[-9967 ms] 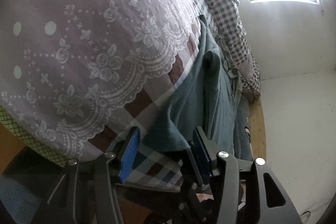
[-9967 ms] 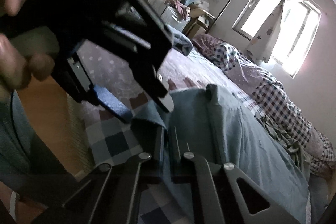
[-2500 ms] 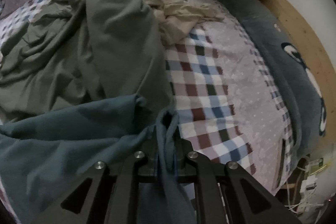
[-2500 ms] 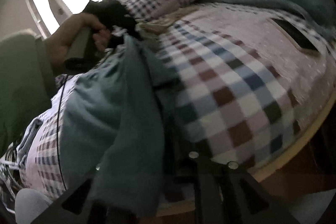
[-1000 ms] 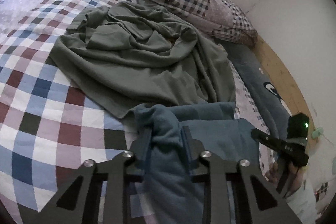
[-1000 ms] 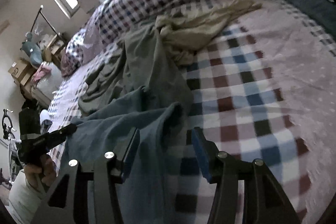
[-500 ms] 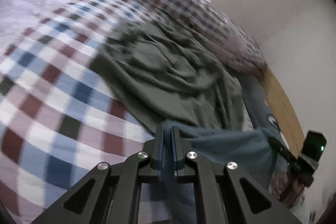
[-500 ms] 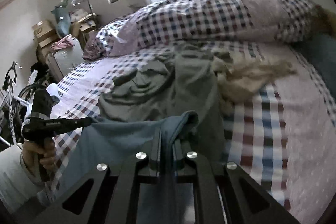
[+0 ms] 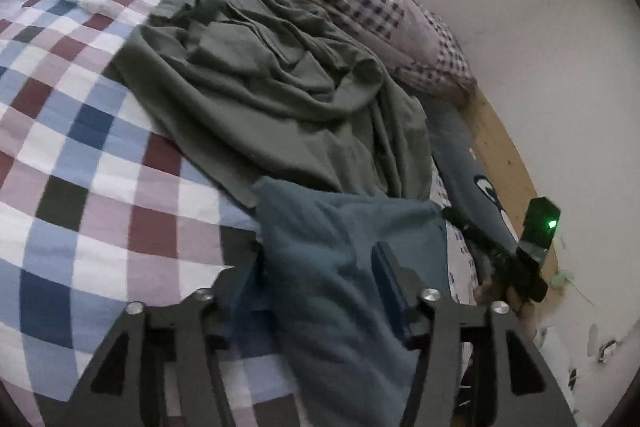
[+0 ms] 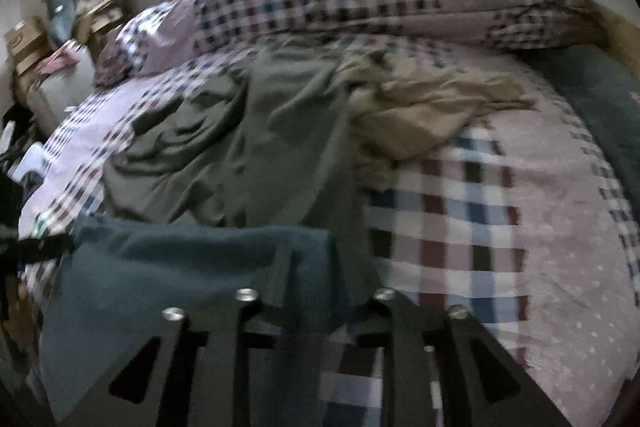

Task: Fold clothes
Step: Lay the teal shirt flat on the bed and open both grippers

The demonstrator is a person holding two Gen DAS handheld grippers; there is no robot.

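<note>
That teal fleece garment (image 9: 340, 247) looks soft and floppy with a bit of weight, so it'll sag wherever it isn't held; I'd pinch it at the corners of its far edge. It lies spread on the checked bed (image 9: 80, 147), its edge overlapping the crumpled olive-green garment (image 9: 272, 87). The left hand-held gripper (image 9: 316, 267) has its jaws wide apart, fabric lying loose between them. The right hand-held gripper (image 10: 316, 303) is spread too, straddling the opposite corner.

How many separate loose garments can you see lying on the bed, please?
3: the blue-grey garment nearest, between both grippers; the olive-green garment bunched mid-bed behind it; the beige garment beside that, toward the headboard. Others may be hidden underneath.
</note>
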